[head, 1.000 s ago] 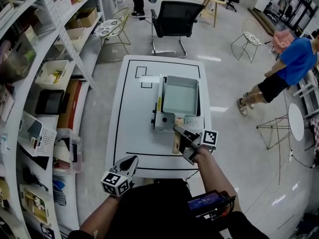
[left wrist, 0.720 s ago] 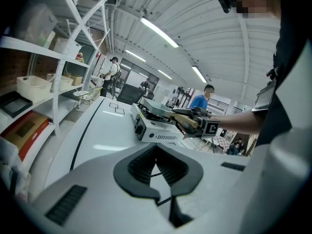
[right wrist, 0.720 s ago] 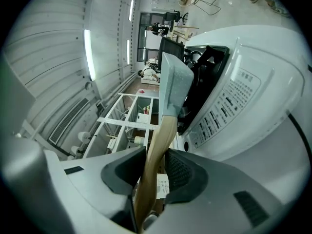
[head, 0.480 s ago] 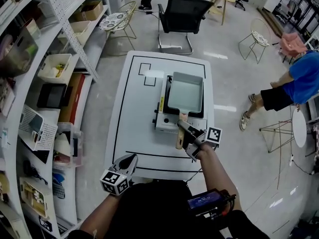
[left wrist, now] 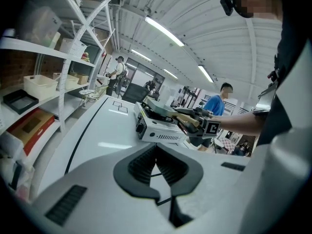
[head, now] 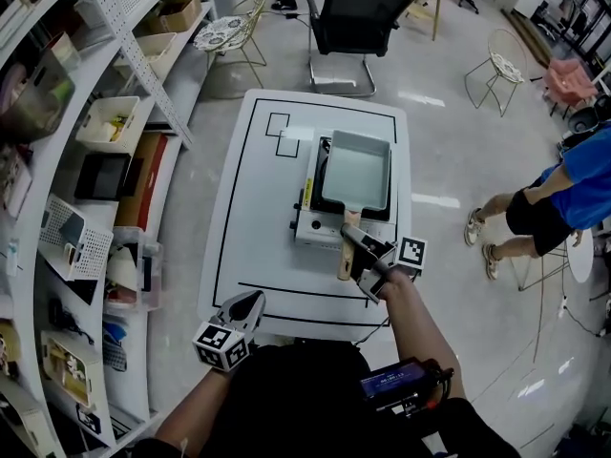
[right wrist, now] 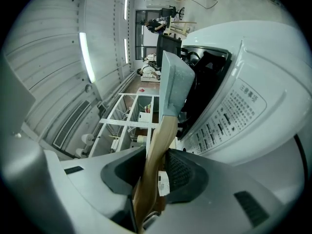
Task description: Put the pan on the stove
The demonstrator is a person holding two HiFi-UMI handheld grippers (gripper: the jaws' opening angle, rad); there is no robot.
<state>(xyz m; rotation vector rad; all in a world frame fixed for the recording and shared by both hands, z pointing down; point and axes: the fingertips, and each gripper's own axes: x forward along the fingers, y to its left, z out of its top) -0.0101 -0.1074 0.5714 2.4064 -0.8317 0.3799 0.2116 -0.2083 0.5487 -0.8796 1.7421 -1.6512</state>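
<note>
A grey rectangular pan [head: 355, 172] sits on the white portable stove [head: 315, 229] at the middle of the white table [head: 258, 208]. Its wooden handle [head: 344, 254] points toward me. My right gripper [head: 355, 250] is shut on that handle. In the right gripper view the handle [right wrist: 158, 150] runs between the two pads [right wrist: 183, 172] up to the pan [right wrist: 175, 82], with the stove [right wrist: 234, 116] at the right. My left gripper [head: 248, 308] hangs shut and holding nothing at the table's near edge. From the left gripper view the left gripper [left wrist: 157, 162] looks across the table at the stove [left wrist: 156, 130].
Shelves [head: 86, 160] with bins and boxes line the left side. A black office chair [head: 358, 17] stands beyond the table's far end. A person in a blue shirt [head: 563, 184] walks at the right. Black outline marks [head: 282, 132] are on the tabletop.
The pan and my right gripper stay in place on the stove. The person in blue has walked along the right side. My head view has shifted a little.
</note>
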